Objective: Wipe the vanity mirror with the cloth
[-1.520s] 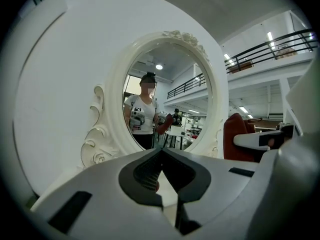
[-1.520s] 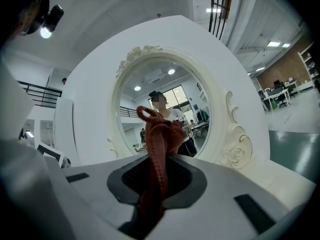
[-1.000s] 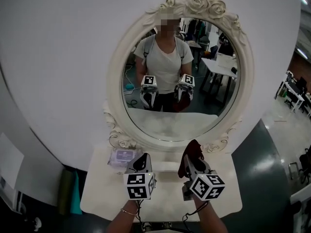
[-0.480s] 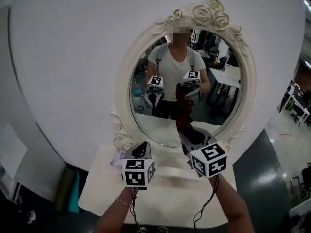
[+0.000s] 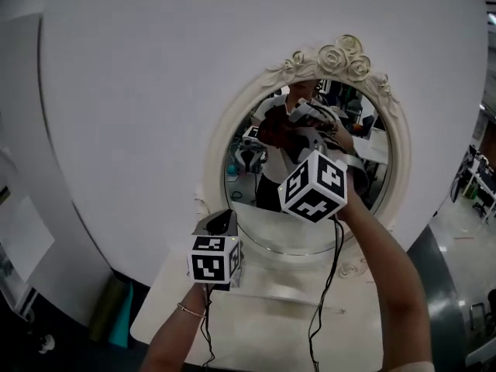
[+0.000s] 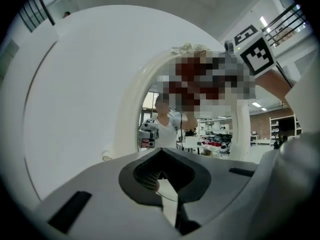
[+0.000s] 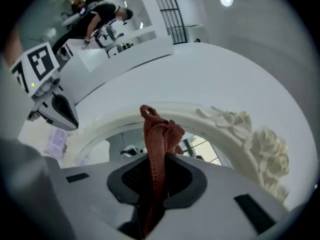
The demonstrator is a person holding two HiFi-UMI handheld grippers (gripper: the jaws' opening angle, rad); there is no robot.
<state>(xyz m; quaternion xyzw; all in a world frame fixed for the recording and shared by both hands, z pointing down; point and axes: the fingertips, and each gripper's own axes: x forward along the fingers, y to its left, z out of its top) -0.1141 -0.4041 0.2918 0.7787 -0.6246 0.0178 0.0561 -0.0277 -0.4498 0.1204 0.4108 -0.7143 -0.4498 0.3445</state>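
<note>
High up, at the upper part of the oval vanity mirror (image 5: 215,149), the right gripper (image 7: 157,176), its marker cube turned toward the head camera. Jaws closed tight on a rust-red cloth (image 7: 159,134), pinched as a bunched fold that sticks out past the tips, in front of the cream frame's top arc and just left of the carved roses (image 7: 265,149) in the right gripper view. Cannot tell whether cloth and glass touch. Lower and to the left, the left gripper (image 6: 162,181), over the white tabletop (image 5: 263,316) and pointed toward the mirror's lower rim; jaws together, nothing between them. Well apart, the two grippers. In the glass, a reflection of the person and both grippers, with an office room behind. Behind the mirror, a plain white wall (image 5: 139,91). On the left wrist, a thin bracelet (image 5: 188,310); from the right gripper, a black cable (image 5: 338,246) hanging down beside the forearm.
</note>
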